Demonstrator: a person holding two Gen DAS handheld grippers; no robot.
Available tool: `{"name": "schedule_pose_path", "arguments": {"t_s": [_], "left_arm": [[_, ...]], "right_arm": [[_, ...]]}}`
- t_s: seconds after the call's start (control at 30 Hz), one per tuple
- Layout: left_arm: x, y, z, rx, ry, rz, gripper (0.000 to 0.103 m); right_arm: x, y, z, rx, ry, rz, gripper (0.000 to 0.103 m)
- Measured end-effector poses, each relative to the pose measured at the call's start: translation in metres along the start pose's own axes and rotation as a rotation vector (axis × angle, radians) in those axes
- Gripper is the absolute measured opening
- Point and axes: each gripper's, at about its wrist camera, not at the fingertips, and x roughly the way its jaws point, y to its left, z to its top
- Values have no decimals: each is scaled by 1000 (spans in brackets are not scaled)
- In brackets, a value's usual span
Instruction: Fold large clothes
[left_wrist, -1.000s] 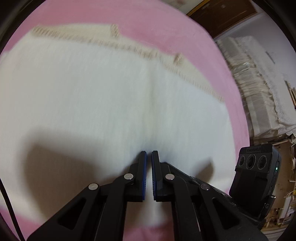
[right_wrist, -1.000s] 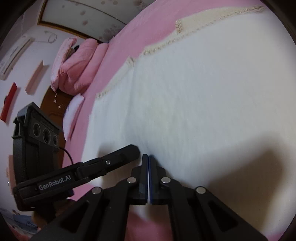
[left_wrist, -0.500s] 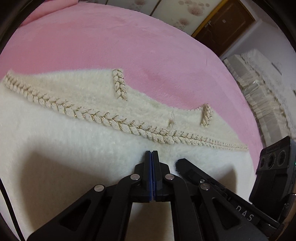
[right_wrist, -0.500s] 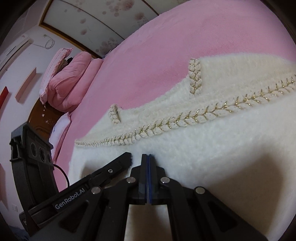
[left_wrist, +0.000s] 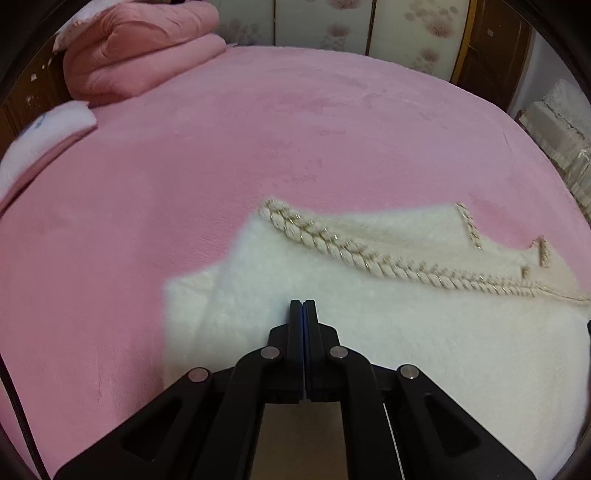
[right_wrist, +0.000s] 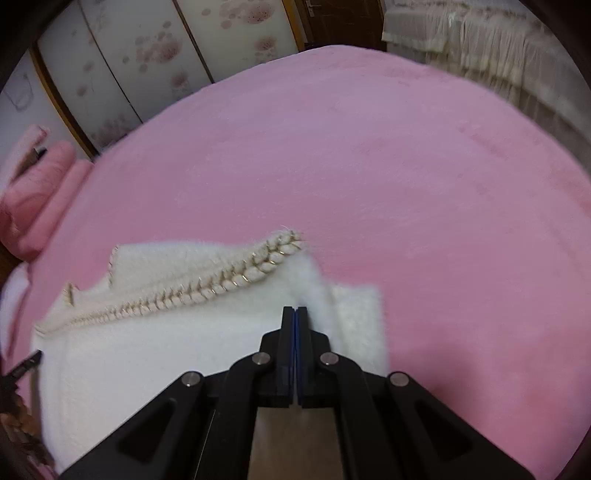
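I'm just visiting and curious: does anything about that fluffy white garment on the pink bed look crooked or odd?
Nothing looks damaged. The fluffy white garment with braided gold-flecked trim lies on the pink bedspread; its folded layers don't line up at the corner. Both grippers, left and right, look closed.

No readable text, label, brand or number in either wrist view; small blue mark on white pillow (left_wrist: 44, 129) too blurred to read.
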Motion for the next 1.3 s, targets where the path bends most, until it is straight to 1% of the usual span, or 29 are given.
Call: {"name": "schedule_pose_path", "arguments": {"t_s": [0.03,0.07,0.1,0.13,0.17,0.2,0.27,0.33,0.37,0.4,0.47,0.57,0.6,0.67,0.7,0.73,0.77,0.8,0.87,0.93,0.97,1.0,1.03,1.07,1.1,1.13,1.17,1.23,1.3], "left_arm": [[-4,-1,-3,-33,12,-31,1],[-11,-4,-8,-65,25,-102,1],[-20,-14,-14,-90,27,-175,1],[-29,-13,-19,-100,23,-226,1],[-40,-26,-27,-106,16,-288,1],[-48,-35,-35,-101,17,-318,1],[-57,-56,-50,-108,30,-356,2],[-57,-77,-64,-116,77,-412,2],[-54,-83,-71,-120,103,-431,2],[-47,-90,-78,-127,154,-457,2],[-35,-102,-88,-137,228,-495,2],[-24,-110,-95,-124,236,-476,2],[-22,-113,-95,-117,244,-467,2],[-24,-112,-97,-117,255,-451,2],[-27,-114,-97,-120,249,-446,2],[-28,-126,-94,-119,242,-431,2],[-27,-125,-92,-116,230,-412,2],[-30,-118,-92,-111,214,-392,1],[-32,-94,-86,-126,195,-390,1],[-31,-63,-78,-166,213,-454,1],[-30,-50,-77,-183,218,-468,1],[-33,-37,-74,-186,207,-424,1],[-34,-28,-72,-164,185,-303,1],[-36,-18,-71,-136,158,-225,1],[-37,3,-70,-141,147,-171,1],[-37,17,-71,-162,156,-141,1],[-36,32,-72,-192,167,-131,1],[-39,60,-74,-256,174,-169,1],[-42,72,-76,-290,172,-188,1]], "right_arm": [[-9,15,-5,3,3,33,0],[-18,27,-11,1,-1,101,0],[-26,43,-18,-6,-4,183,0],[-33,63,-26,-20,5,273,0],[-38,84,-37,-35,32,356,0],[-39,101,-46,-44,63,402,0],[-37,133,-69,-41,140,463,0],[-33,150,-87,-23,183,482,0],[-29,155,-95,-14,207,486,0],[-26,153,-101,1,222,488,0],[-23,148,-106,39,218,501,0],[-13,141,-108,61,245,517,0],[-12,135,-112,57,251,518,0],[-9,140,-112,31,252,514,0],[-9,141,-110,10,248,506,0],[-10,143,-111,-6,243,495,0],[-12,142,-109,-30,233,457,0],[-12,140,-107,-39,234,456,0],[-12,118,-103,-39,222,406,0],[-13,87,-100,-11,228,464,0],[-15,68,-98,13,226,464,0],[-18,53,-96,26,222,459,0],[-22,38,-95,38,223,461,0],[-27,19,-92,47,218,402,0],[-30,8,-91,39,212,325,0],[-35,-12,-89,41,198,280,0],[-37,-26,-88,64,199,270,0],[-40,-55,-87,143,210,231,0],[-40,-74,-88,253,227,266,0]]}}
